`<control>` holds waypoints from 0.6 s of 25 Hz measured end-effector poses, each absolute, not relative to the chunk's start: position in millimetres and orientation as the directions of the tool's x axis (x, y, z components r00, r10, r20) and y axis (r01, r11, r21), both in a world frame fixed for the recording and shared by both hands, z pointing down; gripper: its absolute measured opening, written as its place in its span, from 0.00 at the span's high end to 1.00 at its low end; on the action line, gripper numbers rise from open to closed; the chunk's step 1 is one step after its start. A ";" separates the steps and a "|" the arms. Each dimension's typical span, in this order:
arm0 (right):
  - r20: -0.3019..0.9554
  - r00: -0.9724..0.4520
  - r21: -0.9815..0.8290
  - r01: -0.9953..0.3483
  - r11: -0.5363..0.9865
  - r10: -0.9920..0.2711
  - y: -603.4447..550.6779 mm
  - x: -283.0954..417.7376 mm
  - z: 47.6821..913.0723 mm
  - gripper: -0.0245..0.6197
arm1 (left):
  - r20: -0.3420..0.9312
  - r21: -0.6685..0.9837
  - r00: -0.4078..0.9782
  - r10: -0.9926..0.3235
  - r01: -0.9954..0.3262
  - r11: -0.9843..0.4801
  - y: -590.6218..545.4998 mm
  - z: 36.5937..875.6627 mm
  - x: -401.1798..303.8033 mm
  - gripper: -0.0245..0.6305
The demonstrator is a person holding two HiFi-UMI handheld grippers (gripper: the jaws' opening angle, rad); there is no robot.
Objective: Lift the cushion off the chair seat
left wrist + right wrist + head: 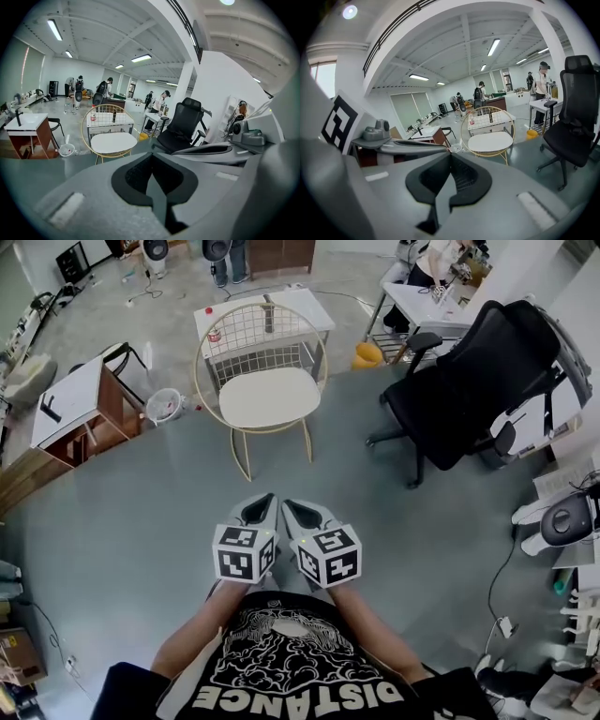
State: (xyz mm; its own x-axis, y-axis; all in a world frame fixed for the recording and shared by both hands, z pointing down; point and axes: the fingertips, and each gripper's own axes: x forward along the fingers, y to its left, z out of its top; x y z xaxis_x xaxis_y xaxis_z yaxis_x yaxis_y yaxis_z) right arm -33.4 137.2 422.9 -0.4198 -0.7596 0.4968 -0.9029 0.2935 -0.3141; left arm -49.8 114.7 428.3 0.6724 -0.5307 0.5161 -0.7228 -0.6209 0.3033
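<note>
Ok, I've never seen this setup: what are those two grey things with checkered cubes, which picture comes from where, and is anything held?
No robot arm: a person carries two hand-held two-jaw grippers. The head view looks down from their head on the left gripper and right gripper, side by side, each bearing a marker cube. The other two pictures come from cameras riding on those grippers. Both pairs of jaws are shut, holding nothing. Ahead stands a gold wire chair with the white cushion on its seat.

The cushion (269,397) lies on the seat of the chair (246,334). From it, an office chair (450,390) stands at three o'clock, a desk (70,401) at nine (bin (165,405) between).
</note>
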 end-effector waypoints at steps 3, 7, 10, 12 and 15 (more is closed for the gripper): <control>0.509 -0.416 -0.303 -0.906 0.295 -0.754 119.1 -47.0 423.2 0.96 | 0.509 0.320 0.680 -0.528 -0.719 -0.617 97.9 428.1 -63.3 0.97; 0.519 -0.412 -0.284 -0.909 0.304 -0.749 95.8 -62.8 423.4 0.96 | 0.495 0.334 0.685 -0.534 -0.718 -0.611 73.7 428.1 -79.7 0.97; 0.526 -0.408 -0.272 -0.912 0.307 -0.746 82.7 -72.1 426.8 0.96 | 0.488 0.342 0.686 -0.540 -0.719 -0.605 57.9 430.3 -91.1 0.97; 0.528 -0.402 -0.268 -0.915 0.303 -0.748 74.7 -74.8 428.1 0.96 | 0.484 0.346 0.688 -0.541 -0.718 -0.604 49.5 431.2 -95.3 0.97; 0.529 -0.397 -0.264 -0.917 0.300 -0.750 63.4 -77.8 427.5 0.96 | 0.485 0.352 0.689 -0.539 -0.717 -0.601 39.4 432.2 -100.2 0.97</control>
